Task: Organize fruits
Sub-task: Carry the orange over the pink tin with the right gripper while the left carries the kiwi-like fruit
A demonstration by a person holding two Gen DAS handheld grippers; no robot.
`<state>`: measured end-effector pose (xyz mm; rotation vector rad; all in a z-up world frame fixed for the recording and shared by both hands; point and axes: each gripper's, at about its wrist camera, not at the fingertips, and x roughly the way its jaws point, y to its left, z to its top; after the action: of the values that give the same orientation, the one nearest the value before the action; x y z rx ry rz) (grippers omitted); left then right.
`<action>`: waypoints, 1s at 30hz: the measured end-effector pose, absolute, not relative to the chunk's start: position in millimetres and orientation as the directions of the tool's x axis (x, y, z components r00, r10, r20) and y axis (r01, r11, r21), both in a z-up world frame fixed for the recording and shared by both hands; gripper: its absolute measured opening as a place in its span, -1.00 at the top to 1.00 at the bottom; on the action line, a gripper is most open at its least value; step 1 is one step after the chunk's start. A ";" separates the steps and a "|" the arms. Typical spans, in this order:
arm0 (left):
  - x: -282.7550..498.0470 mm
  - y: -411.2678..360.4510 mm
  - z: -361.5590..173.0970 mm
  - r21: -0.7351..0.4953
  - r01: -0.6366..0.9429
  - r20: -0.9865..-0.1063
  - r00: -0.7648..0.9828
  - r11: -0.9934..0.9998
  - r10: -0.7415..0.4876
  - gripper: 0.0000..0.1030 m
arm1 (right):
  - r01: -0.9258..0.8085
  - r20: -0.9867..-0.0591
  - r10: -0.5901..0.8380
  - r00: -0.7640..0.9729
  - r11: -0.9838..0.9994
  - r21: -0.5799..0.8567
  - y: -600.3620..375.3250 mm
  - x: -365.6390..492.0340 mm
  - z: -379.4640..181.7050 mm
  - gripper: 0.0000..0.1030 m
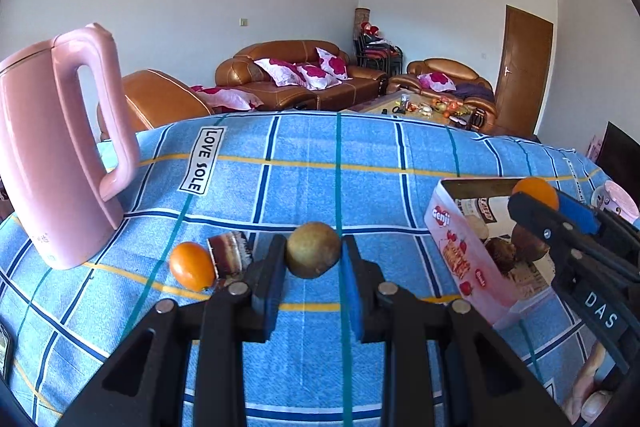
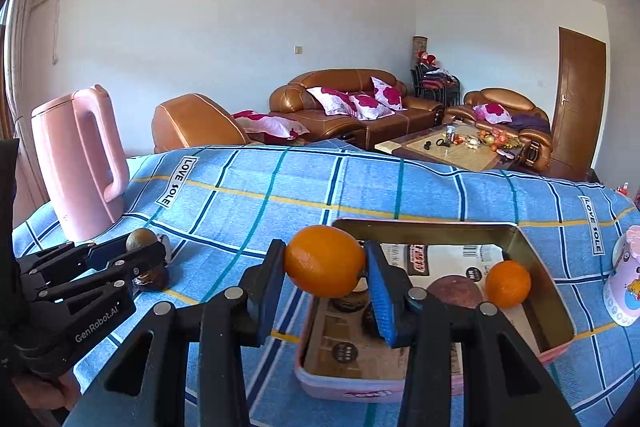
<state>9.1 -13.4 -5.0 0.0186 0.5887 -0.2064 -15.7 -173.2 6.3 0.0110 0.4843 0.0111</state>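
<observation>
A blue checked cloth (image 1: 304,187) covers the table. At ten o'clock on it stands a pink kettle (image 1: 52,155); at three o'clock lies an open pink tin (image 2: 536,255) with an orange (image 2: 507,283) inside. The right gripper (image 2: 326,263) clamps a larger orange (image 2: 324,261) squarely between its pads, above the tin's near-left rim. The left gripper (image 1: 313,255) pinches a brown-green fruit (image 1: 313,255) at its fingertips, another orange (image 1: 191,266) lying at nine o'clock of it.
</observation>
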 end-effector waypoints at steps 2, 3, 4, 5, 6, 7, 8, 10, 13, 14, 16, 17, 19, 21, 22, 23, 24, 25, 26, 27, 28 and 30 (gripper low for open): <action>9.1 -20.8 -1.9 -0.043 0.200 -0.547 0.815 0.979 -0.190 0.44 | 0.005 -0.462 -0.001 0.887 1.000 0.007 -181.2 -16.2 7.2 0.18; 9.3 -24.9 0.0 -0.043 0.202 -0.544 0.816 0.978 -0.193 0.44 | 0.011 -0.458 -0.009 0.889 1.000 0.003 -184.7 -17.2 7.8 0.18; 8.9 -29.2 2.1 -0.043 0.205 -0.540 0.819 0.978 -0.195 0.44 | 0.018 -0.454 -0.017 0.891 1.000 -0.002 -188.1 -18.3 8.4 0.18; 8.8 -33.4 4.2 -0.044 0.209 -0.536 0.820 0.977 -0.199 0.44 | 0.024 -0.450 -0.025 0.893 1.000 -0.008 -192.3 -20.4 9.2 0.18; 9.2 -38.0 5.6 -0.045 0.216 -0.533 0.820 0.975 -0.206 0.44 | 0.031 -0.446 -0.033 0.895 0.999 -0.012 -196.3 -21.3 10.1 0.18; 9.5 -42.9 6.9 -0.044 0.225 -0.532 0.820 0.973 -0.213 0.45 | 0.037 -0.443 -0.040 0.896 0.999 -0.016 -200.5 -22.3 10.6 0.18; 9.9 -48.2 8.0 -0.040 0.231 -0.529 0.820 0.972 -0.217 0.44 | 0.043 -0.440 -0.047 0.897 0.999 -0.019 -204.5 -23.1 10.9 0.18; 9.6 -59.1 9.8 -0.018 0.236 -0.518 0.829 0.972 -0.211 0.45 | 0.054 -0.438 -0.058 0.897 0.998 -0.022 -212.6 -24.4 11.3 0.18; 8.9 -74.9 13.6 -0.004 0.253 -0.507 0.834 0.967 -0.220 0.44 | 0.071 -0.436 -0.077 0.897 0.997 -0.030 -224.4 -26.2 11.6 0.18; 8.7 -80.2 15.1 -0.007 0.261 -0.504 0.833 0.965 -0.229 0.44 | 0.077 -0.435 -0.083 0.896 0.997 -0.032 -228.7 -26.5 11.7 0.18; 8.8 -91.5 17.8 -0.007 0.273 -0.498 0.833 0.962 -0.240 0.44 | 0.089 -0.436 -0.096 0.895 0.995 -0.036 -237.3 -26.0 11.6 0.18; 8.9 -98.0 19.6 -0.002 0.279 -0.495 0.834 0.960 -0.243 0.44 | 0.096 -0.436 -0.105 0.894 0.994 -0.042 -241.5 -25.9 11.4 0.18; 9.7 -110.6 20.8 0.010 0.292 -0.491 0.835 0.956 -0.250 0.44 | 0.111 -0.437 -0.122 0.891 0.993 -0.051 -249.8 -25.9 10.9 0.18; 8.2 -121.7 21.7 0.015 0.304 -0.487 0.834 0.952 -0.259 0.44 | 0.125 -0.439 -0.137 0.888 0.991 -0.055 -258.7 -24.9 10.6 0.18; 8.3 -127.0 21.8 0.016 0.311 -0.486 0.833 0.950 -0.264 0.44 | 0.133 -0.440 -0.144 0.887 0.990 -0.055 -263.5 -24.8 10.7 0.18; 8.7 -132.6 22.0 0.017 0.316 -0.487 0.831 0.948 -0.269 0.44 | 0.141 -0.440 -0.150 0.885 0.989 -0.053 -268.5 -24.7 10.8 0.18; 8.9 -137.5 21.5 0.018 0.322 -0.488 0.829 0.947 -0.273 0.44 | 0.149 -0.440 -0.156 0.884 0.988 -0.050 -273.0 -24.6 11.5 0.18; 9.3 -142.5 20.7 0.021 0.327 -0.489 0.828 0.945 -0.275 0.44 | 0.156 -0.441 -0.161 0.883 0.987 -0.049 -277.1 -24.4 11.4 0.18; 9.6 -147.2 19.8 0.025 0.330 -0.490 0.827 0.944 -0.277 0.44 | 0.162 -0.441 -0.168 0.882 0.985 -0.050 -281.4 -24.5 11.4 0.18; 10.2 -152.3 18.9 0.030 0.335 -0.491 0.826 0.942 -0.278 0.44 | 0.167 -0.442 -0.173 0.880 0.985 -0.052 -285.3 -24.4 11.3 0.18; 11.1 -157.0 17.9 0.035 0.338 -0.492 0.825 0.940 -0.279 0.44 | 0.171 -0.444 -0.177 0.879 0.984 -0.054 -288.2 -23.6 10.6 0.18; 12.8 -165.3 16.5 0.039 0.338 -0.493 0.825 0.940 -0.276 0.44 | 0.179 -0.449 -0.186 0.874 0.982 -0.058 -295.1 -22.1 9.2 0.18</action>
<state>12.8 -165.3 16.5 0.1269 0.5038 -0.3276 -22.1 -295.1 9.2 -0.0144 0.4708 -0.1907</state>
